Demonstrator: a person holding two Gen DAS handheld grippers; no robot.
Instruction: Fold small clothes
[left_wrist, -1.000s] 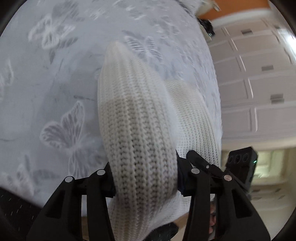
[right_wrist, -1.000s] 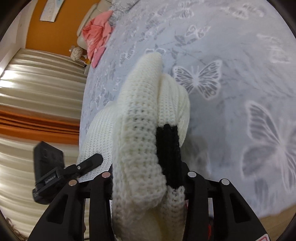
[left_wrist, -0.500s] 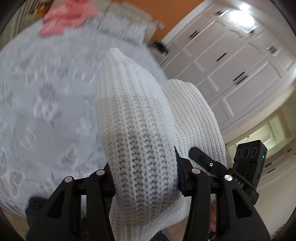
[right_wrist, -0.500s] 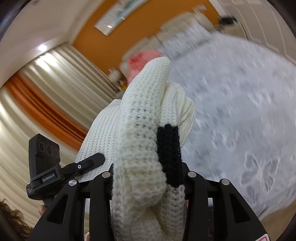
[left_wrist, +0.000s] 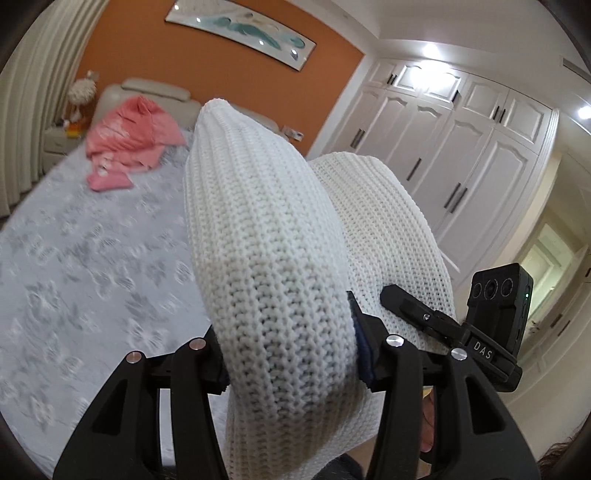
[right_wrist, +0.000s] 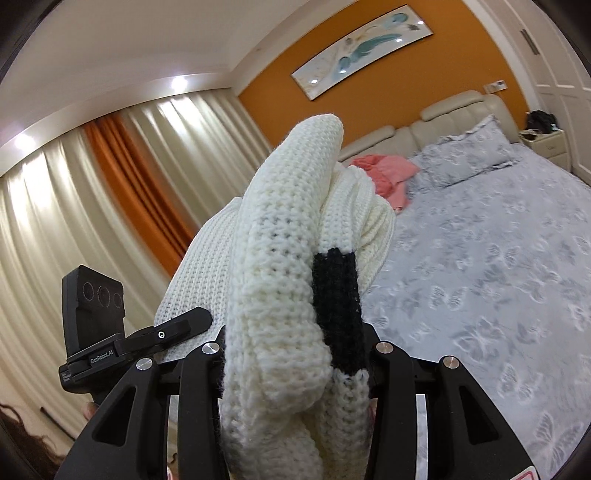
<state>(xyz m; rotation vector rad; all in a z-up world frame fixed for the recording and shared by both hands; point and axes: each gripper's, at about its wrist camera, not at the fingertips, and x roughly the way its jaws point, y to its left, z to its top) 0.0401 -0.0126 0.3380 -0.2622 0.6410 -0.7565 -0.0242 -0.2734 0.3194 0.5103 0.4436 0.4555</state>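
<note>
Both hand-held grippers lifted white knit sweater off bed; labels "DAS", "GenRobot.AI".

Cream knit sweater, black stripe; grey butterfly-print bedspread.

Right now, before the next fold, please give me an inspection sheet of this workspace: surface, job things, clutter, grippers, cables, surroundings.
Surface: grey butterfly-print bedspread, blurred in the left wrist view.
Job's things: white knitted garment with a black knitted patch, bunched and held off the bed.
Clutter: pink crumpled clothes near the headboard; grey pillow.
Grippers: left gripper has knit between its jaws, which are opening; right gripper is shut on the garment.
Cables: nothing seen.
Surroundings: orange wall, long painting, white wardrobe doors, cream and orange curtains.
</note>
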